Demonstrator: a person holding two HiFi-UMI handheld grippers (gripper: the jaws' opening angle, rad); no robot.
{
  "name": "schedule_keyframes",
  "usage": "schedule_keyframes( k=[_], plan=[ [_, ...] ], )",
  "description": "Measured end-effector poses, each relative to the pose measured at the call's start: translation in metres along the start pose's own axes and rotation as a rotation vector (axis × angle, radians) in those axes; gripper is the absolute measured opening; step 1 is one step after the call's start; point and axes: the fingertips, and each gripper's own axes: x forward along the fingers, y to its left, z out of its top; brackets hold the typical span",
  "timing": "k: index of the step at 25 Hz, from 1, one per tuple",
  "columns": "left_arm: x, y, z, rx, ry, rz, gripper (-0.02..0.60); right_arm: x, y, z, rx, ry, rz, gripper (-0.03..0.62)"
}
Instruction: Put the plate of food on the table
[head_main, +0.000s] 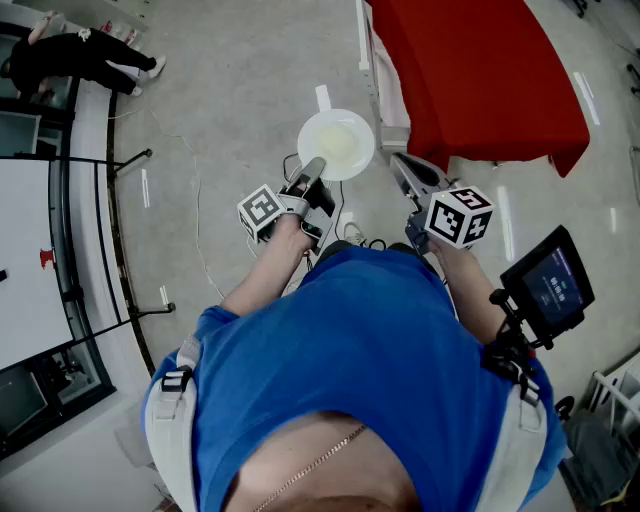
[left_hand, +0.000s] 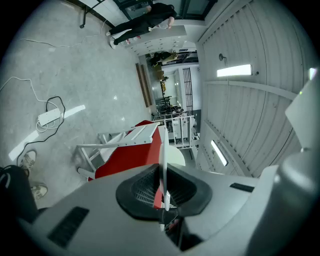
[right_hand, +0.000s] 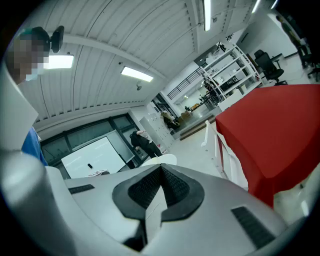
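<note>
grey floor, red-draped table (head_main: 480, 80) at far right. carrying step: left gripper (head_main: 313, 168) clamped on the plate (head_main: 338, 145) by its rim; right gripper (head_main: 398, 163) closed, empty. next, likely: bring plate level over the table.

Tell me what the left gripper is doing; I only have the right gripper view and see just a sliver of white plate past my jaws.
Observer: The left gripper is shut on the rim of the plate; its own view shows the plate edge-on between its jaws.
Operator: Is the plate over the table?
Observer: No. In the head view it hangs over the floor, beside the near edge of the red table, not above it.
Operator: Anything on the plate?
Observer: A pale yellowish patch fills its middle; I cannot tell what it is.
</note>
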Motion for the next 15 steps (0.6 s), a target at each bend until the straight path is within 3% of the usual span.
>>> schedule_keyframes(
  k=[15],
  plan=[
    [-0.0035, 0.0045, 0.0030, -0.007, -0.020, 0.014, 0.026, 0.0003, 0.0082, -0.0023, -0.034, 0.016, 0.015, 0.002]
  ],
)
